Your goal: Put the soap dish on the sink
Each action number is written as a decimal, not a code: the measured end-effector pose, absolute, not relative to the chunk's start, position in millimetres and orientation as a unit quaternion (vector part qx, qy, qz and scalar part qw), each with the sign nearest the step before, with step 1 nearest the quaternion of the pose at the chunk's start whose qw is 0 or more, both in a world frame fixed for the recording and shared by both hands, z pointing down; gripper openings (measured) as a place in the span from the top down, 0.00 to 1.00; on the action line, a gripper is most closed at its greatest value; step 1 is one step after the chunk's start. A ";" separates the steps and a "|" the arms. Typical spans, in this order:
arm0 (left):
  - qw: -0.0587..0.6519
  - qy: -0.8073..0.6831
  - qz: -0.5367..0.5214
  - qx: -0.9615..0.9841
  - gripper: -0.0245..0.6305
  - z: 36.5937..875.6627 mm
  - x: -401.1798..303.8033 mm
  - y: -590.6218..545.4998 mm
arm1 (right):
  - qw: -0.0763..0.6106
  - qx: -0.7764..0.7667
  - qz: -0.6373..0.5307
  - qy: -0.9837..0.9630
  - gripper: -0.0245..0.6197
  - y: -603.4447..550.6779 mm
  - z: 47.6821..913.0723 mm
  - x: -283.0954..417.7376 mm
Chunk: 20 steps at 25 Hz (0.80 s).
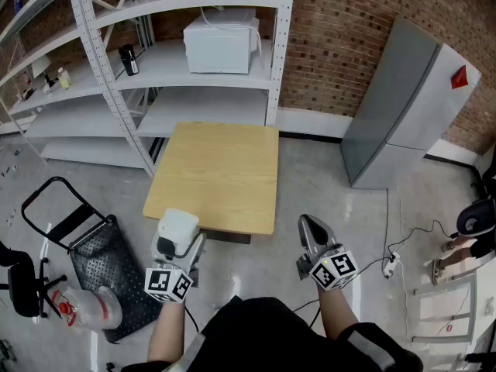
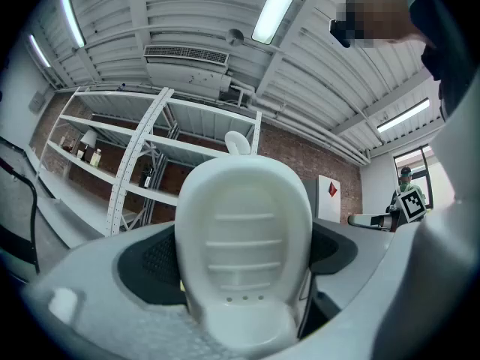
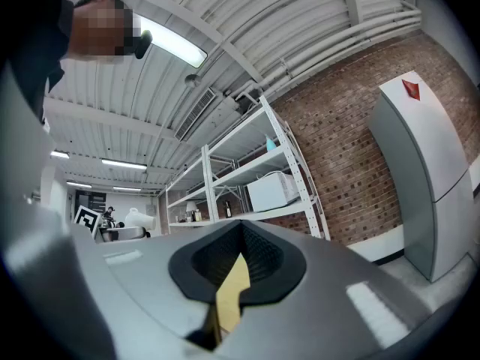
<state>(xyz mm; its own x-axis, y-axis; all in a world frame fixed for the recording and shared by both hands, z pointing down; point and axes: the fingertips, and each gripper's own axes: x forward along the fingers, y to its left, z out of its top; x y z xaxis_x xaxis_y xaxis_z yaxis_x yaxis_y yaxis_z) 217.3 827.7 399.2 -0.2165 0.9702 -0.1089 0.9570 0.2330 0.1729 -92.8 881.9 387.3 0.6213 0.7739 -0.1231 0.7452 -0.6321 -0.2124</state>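
The white oval soap dish (image 1: 177, 227) sits between the jaws of my left gripper (image 1: 178, 240), which is shut on it just in front of the near edge of the wooden table (image 1: 217, 169). In the left gripper view the soap dish (image 2: 244, 253) stands upright and fills the middle, its ribbed inner face toward the camera. My right gripper (image 1: 312, 235) hangs to the right of the table's near corner, jaws together, with nothing held. In the right gripper view its dark pads (image 3: 259, 265) leave only a thin slit. No sink is in view.
White metal shelving (image 1: 194, 68) with a white microwave (image 1: 221, 45) stands behind the table against a brick wall. A grey cabinet (image 1: 403, 107) stands at the right, and a black hand truck (image 1: 85, 246) at the left. Cables and a power strip (image 1: 391, 262) lie on the floor.
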 end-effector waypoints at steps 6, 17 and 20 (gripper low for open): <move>0.097 0.780 0.033 0.617 0.25 399.2 214.7 831.7 | 0.070 -0.899 0.098 -0.421 0.95 886.7 391.7 -96.7; 0.099 0.772 0.026 0.628 0.25 393.6 237.8 819.3 | 0.083 -0.912 0.105 -0.388 0.95 881.1 387.8 -65.9; 0.101 0.764 0.024 0.636 0.25 392.3 252.5 810.4 | 0.077 -0.918 0.101 -0.375 0.95 879.3 387.4 -48.9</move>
<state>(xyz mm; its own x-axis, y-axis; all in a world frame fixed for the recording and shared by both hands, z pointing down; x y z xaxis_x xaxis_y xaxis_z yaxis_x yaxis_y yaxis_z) 252.5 810.4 392.3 -0.1696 0.9778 -0.1234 0.9680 0.1888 0.1654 -48.9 879.3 387.4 0.6979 0.7047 -0.1276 0.6735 -0.7064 -0.2179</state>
